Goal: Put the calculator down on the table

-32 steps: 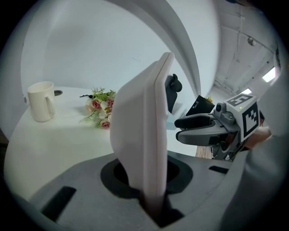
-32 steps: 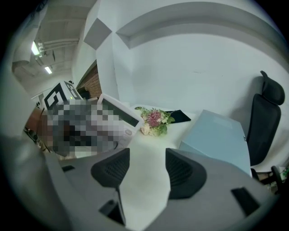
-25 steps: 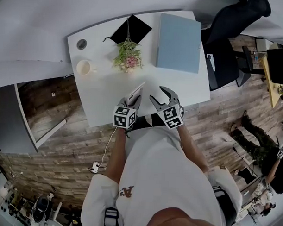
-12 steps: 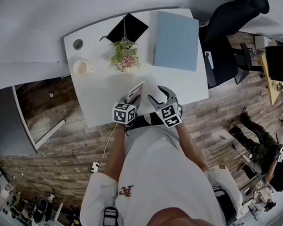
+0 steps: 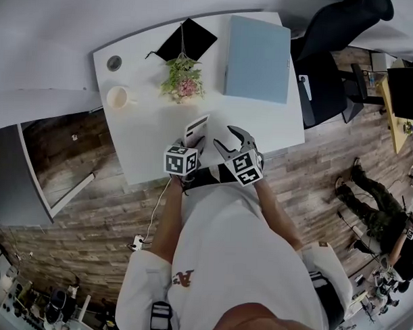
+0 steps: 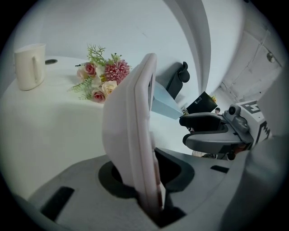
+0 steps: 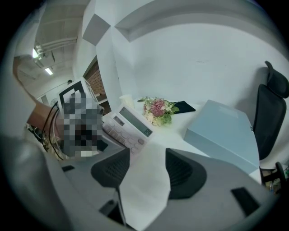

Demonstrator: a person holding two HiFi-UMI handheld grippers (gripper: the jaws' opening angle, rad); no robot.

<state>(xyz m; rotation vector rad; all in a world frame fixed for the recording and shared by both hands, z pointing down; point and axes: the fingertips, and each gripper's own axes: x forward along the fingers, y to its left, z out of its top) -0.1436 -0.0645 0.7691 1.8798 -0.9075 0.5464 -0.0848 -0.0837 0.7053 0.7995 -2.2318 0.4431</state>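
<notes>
Left gripper [image 6: 144,171] grips the white plastic calculator [image 6: 131,122] by its near edge, jaws just been opening. Calculator sits tilted over the white tabletop [image 5: 147,132]; contact unclear. Lay it flat keys-up, then release fully. Right gripper [image 7: 148,155] is apart and empty; keep it clear.

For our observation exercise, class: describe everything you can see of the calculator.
The calculator is white and plastic-looking, with a long display above rows of pale keys. It stands tilted on edge over the near part of the white table, keys toward the right gripper. The left gripper holds its lower end between fingers that have just been opening. Whether it touches the table is unclear.
</notes>
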